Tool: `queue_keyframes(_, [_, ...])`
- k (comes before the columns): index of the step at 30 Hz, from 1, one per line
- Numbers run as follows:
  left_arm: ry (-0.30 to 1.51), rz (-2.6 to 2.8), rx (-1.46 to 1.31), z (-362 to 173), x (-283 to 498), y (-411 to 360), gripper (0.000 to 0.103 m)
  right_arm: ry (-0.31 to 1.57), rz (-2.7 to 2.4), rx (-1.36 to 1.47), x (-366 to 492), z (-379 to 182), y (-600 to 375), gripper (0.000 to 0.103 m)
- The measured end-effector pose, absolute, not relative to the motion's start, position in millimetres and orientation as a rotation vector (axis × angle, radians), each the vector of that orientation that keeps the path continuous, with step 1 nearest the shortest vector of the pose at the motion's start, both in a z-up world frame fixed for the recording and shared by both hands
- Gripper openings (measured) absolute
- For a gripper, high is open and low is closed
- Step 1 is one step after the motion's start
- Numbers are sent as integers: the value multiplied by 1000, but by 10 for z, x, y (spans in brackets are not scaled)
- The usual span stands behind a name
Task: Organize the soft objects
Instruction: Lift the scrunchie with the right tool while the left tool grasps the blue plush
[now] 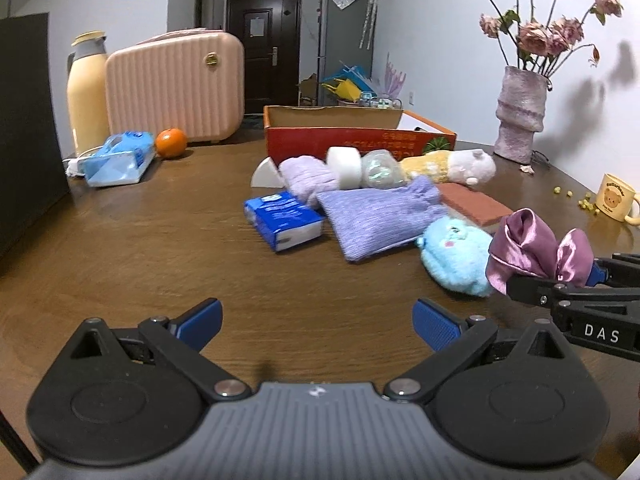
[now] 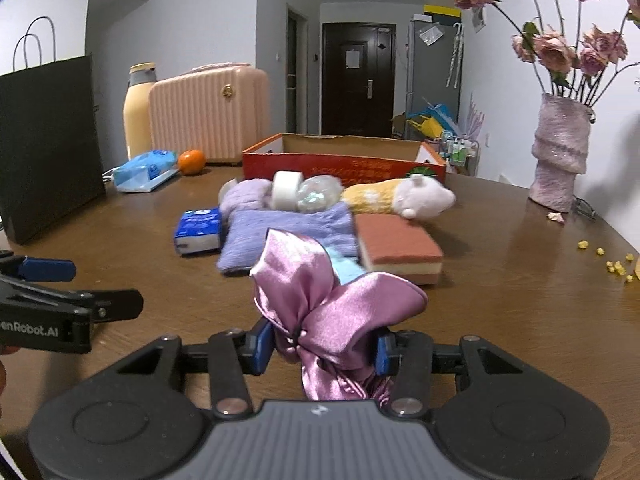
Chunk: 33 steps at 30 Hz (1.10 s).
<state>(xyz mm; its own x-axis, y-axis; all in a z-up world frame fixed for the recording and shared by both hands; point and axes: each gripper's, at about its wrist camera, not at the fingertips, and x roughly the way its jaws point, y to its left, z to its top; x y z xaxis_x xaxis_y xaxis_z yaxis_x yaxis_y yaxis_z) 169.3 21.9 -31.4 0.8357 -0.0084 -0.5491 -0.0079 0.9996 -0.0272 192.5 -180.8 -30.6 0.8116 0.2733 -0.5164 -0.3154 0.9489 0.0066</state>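
Observation:
My right gripper point(image 2: 325, 346) is shut on a shiny purple satin bow point(image 2: 328, 300), lifted just above the table; the bow point(image 1: 536, 250) and the right gripper point(image 1: 560, 280) also show at the right edge of the left wrist view. My left gripper point(image 1: 318, 324) hangs open over bare wood with nothing between its fingers; it appears at the left of the right wrist view point(image 2: 68, 284). On the table lie a lilac knit cloth point(image 1: 380, 216), a blue plush point(image 1: 456, 258), a sponge point(image 2: 398, 246), a yellow-and-white plush point(image 2: 400, 196), a tissue pack point(image 1: 282, 216) and a tape roll point(image 2: 286, 190).
An open red cardboard box point(image 2: 344, 164) stands behind the pile. A pink case point(image 1: 176, 88), a yellow flask point(image 1: 86, 92), an orange point(image 1: 171, 143) and a wipes pack point(image 1: 116, 160) sit at the back left. A black bag point(image 2: 48, 148) stands left, a flower vase point(image 2: 560, 152) and a mug point(image 1: 614, 198) right.

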Motion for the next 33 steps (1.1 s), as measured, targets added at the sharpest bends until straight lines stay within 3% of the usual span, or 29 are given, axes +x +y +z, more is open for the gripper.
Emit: queue_keyframes(33, [695, -106, 128, -350, 2716, -956, 103, 524, 238, -58, 2601, -379, -2877, 46])
